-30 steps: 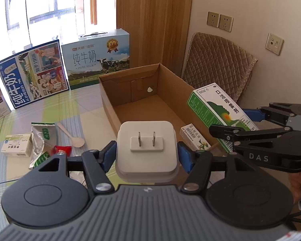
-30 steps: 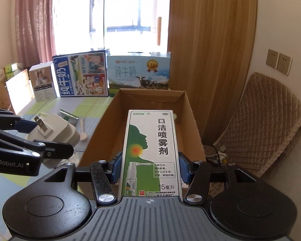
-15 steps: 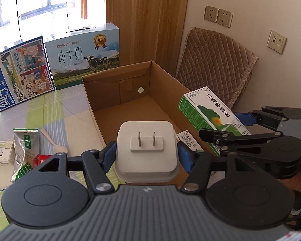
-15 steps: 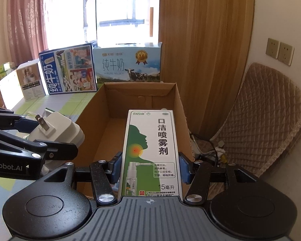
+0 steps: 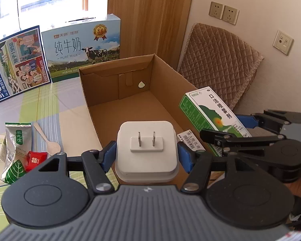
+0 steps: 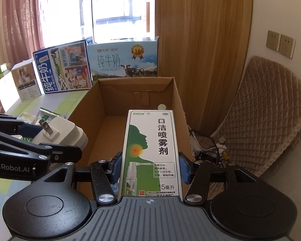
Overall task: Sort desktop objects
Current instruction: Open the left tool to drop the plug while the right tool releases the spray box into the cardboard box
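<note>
The left gripper (image 5: 146, 156) squeezes the white plug (image 5: 147, 150) and the right gripper (image 6: 150, 168) squeezes the spray box (image 6: 151, 152), both over the cardboard box (image 5: 166, 84), ready to drop in.

Matt cardboard box (image 5: 166, 84), glossy charger (image 5: 146, 150)

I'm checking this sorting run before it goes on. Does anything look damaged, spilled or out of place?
Nothing stands out: the white plug adapter and green spray box sit squarely gripped over the intact cardboard box.

Each hand-held gripper (image 5: 146, 156) was black with blue pads (image 5: 108, 156), silver screws (image 5: 102, 186) and a ribbed grey body (image 6: 150, 219); one bore "GenRobot.AI" lettering (image 6: 10, 167).
</note>
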The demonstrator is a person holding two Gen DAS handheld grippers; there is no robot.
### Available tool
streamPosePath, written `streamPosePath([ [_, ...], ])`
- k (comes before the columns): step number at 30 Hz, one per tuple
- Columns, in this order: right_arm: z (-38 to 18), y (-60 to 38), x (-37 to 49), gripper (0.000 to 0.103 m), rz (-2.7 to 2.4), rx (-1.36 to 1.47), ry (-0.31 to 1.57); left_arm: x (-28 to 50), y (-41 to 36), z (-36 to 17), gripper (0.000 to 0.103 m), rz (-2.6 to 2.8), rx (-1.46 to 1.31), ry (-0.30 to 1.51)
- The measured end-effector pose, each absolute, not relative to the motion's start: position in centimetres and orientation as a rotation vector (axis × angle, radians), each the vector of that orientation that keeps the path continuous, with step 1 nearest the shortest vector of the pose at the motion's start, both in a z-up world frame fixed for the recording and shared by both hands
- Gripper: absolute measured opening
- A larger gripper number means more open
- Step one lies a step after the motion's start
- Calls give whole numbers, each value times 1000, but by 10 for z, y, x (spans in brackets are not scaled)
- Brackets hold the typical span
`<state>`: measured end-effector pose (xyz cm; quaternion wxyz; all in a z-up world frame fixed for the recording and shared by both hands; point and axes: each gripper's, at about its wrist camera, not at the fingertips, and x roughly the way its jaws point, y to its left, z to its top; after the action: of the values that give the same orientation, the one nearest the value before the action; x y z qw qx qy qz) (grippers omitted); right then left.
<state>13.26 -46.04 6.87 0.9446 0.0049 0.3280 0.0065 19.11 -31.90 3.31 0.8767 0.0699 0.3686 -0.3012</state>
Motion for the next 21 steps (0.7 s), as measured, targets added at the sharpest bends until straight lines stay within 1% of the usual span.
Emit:
streamPosePath([
  [1, 68, -461, 133, 53, 13, 10, 670, 191, -319, 33, 61, -630, 147, 765],
  [2, 68, -461, 134, 53, 13, 10, 670, 191, -319, 34, 65, -629, 150, 762],
  [3, 68, -461, 134, 53, 13, 10, 670, 191, -318, 34, 67, -628, 151, 757],
  [21, 67, -456, 140, 53, 23, 10, 673, 187, -294, 40, 68, -591, 134, 751],
])
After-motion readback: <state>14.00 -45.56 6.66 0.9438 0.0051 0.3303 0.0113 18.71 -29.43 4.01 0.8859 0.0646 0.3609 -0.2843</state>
